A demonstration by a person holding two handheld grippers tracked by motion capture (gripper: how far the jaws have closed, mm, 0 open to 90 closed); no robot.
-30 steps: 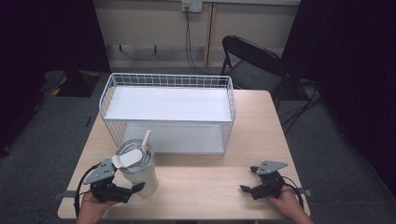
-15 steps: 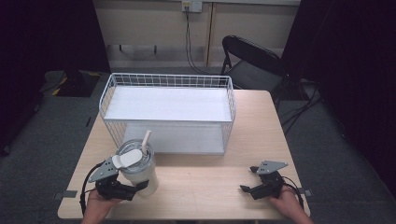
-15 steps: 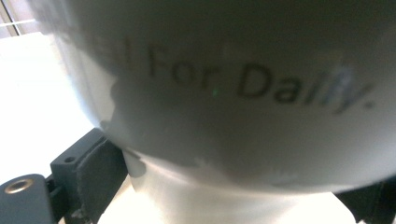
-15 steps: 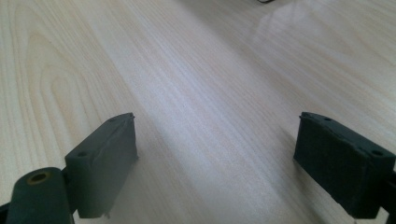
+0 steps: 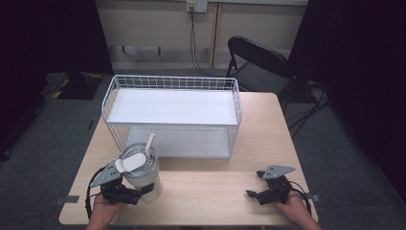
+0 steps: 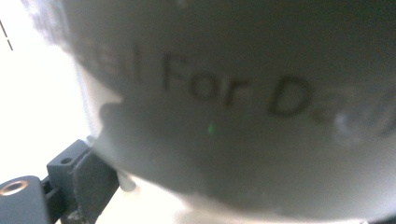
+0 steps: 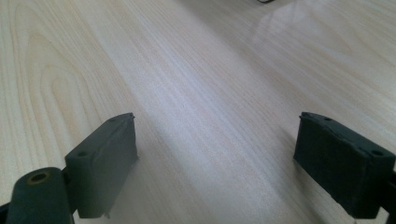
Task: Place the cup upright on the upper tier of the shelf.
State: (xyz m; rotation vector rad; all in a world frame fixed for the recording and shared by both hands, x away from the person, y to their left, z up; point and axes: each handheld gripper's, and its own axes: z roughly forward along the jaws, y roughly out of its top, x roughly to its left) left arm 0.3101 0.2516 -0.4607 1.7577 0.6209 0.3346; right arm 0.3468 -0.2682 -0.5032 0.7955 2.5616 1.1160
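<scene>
Left tongs (image 5: 136, 190) clamped on tumbler (image 5: 140, 171), lettering blurred and cut off close up; right tongs (image 7: 219, 163) spread wide over bare worktop (image 7: 196, 70).

In the left gripper view the tumbler (image 6: 243, 121) is seen blurred and is cut off by the top, right and bottom edges. Its dark lettering is only partly legible; the first and last letters are lost. One jaw is seen at lower left, while the other is hidden behind the tumbler, so the grip cannot be judged there.

In the high view the left gripper (image 5: 125, 190) is partly hidden by the tumbler, and both forearms are cut off by the bottom edge. In the right gripper view the far worktop (image 7: 196, 93) is blurred.
</scene>
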